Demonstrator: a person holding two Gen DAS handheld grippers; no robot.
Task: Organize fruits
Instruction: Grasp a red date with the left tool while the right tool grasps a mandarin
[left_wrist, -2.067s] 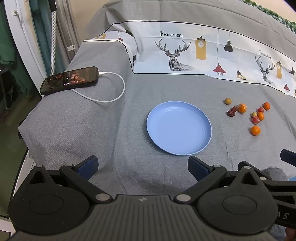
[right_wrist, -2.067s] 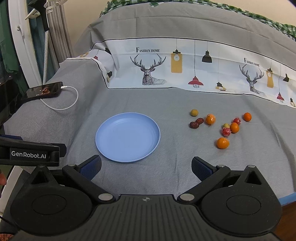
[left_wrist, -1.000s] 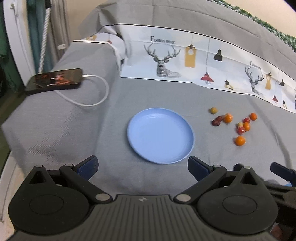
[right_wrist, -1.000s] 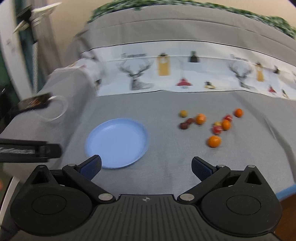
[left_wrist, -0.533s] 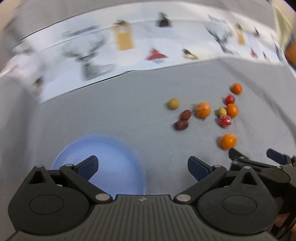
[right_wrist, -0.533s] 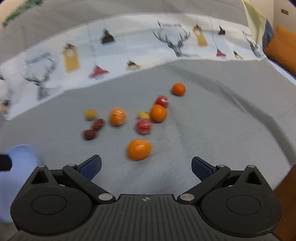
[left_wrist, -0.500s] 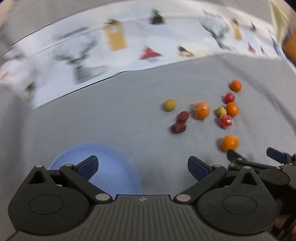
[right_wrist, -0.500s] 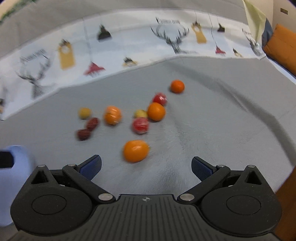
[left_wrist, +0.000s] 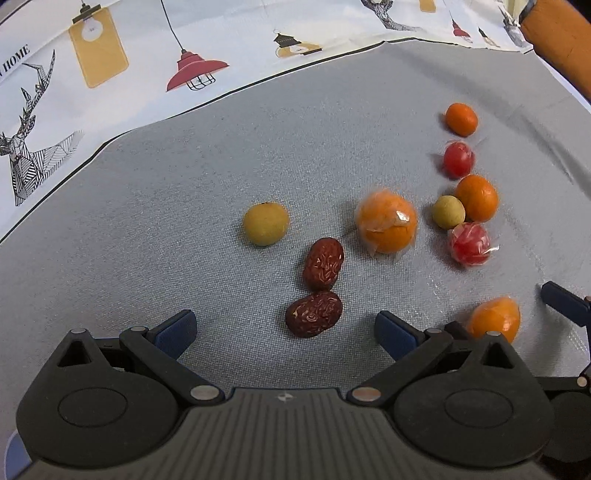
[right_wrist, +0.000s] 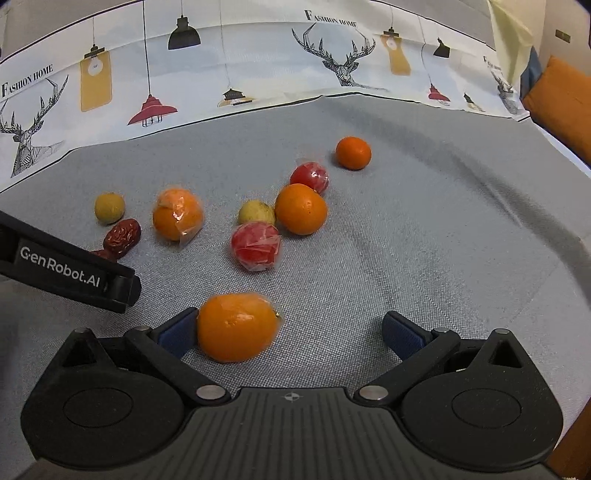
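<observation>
Several small fruits lie loose on the grey cloth. My left gripper (left_wrist: 284, 330) is open, with a dark red date (left_wrist: 314, 314) lying between its fingertips and a second date (left_wrist: 324, 263) just beyond. My right gripper (right_wrist: 291, 332) is open around a wrapped orange (right_wrist: 237, 326), which rests against the left fingertip (right_wrist: 177, 330); that orange also shows in the left wrist view (left_wrist: 495, 318). Further off lie a wrapped orange (left_wrist: 386, 223), a yellow-green fruit (left_wrist: 265, 223), a wrapped red fruit (right_wrist: 256, 246) and more oranges (right_wrist: 301, 208). The blue plate is out of view.
A white printed cloth with deer and lamps (right_wrist: 221, 66) runs along the back. An orange cushion (right_wrist: 561, 103) sits at the far right. The left gripper's body (right_wrist: 70, 269) crosses the left side of the right wrist view.
Both grippers have moved right and down from the plate to the fruit cluster. The left now straddles a date and the right straddles the nearest orange. The plate has left both views.
</observation>
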